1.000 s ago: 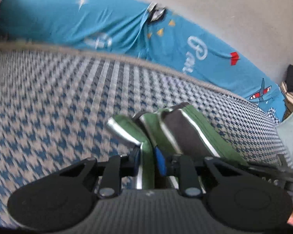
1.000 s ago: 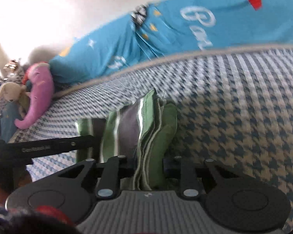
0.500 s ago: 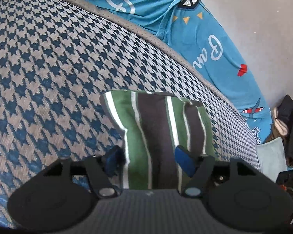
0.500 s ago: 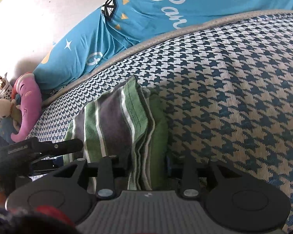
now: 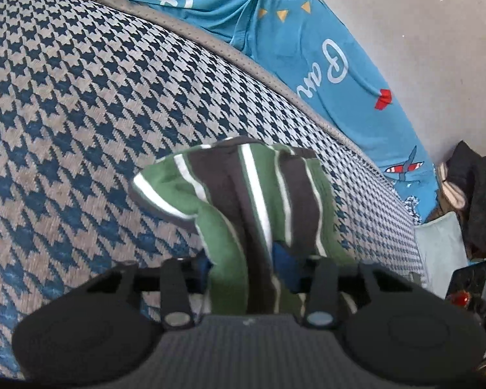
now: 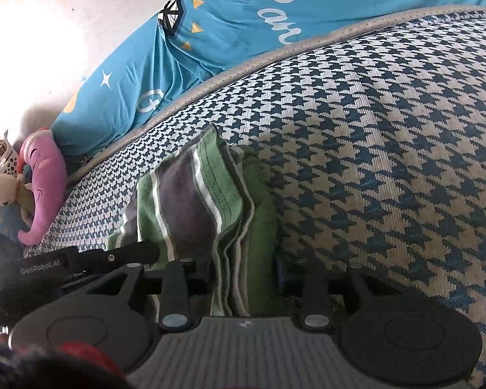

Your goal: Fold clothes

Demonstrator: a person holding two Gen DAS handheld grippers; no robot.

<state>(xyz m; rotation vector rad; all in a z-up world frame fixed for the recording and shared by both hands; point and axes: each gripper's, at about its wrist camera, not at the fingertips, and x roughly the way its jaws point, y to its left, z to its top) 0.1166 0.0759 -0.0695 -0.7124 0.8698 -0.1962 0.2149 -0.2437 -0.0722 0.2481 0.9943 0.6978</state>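
A striped garment (image 5: 243,194), green with dark grey and white bands, sits folded into a thick, compact bundle on a houndstooth-covered bed (image 5: 81,103), judged to be at the last stage of its fold. The left tool (image 5: 243,265) is clamped on the bundle's near edge, cloth bunched between its blue-padded fingers (image 5: 283,265). The right tool (image 6: 243,269) pinches the stacked layers at the opposite side, where several hemmed edges (image 6: 233,259) show one over another. In the right wrist view the left tool's finger (image 6: 136,254) reaches in from 9 o'clock, touching the bundle's side.

What remains appears small: setting the bundle flat, squaring its edges and letting go. The upper corner at 10 o'clock in the left view curls up loosely and may need smoothing. The cloth looks soft, ribbed and thick; whether it lies fully on the bed or is partly lifted cannot be told.

Beyond the bed at 12 o'clock hangs a blue printed sheet (image 6: 230,39); soft toys (image 6: 32,188) lie at 9 o'clock in the right view
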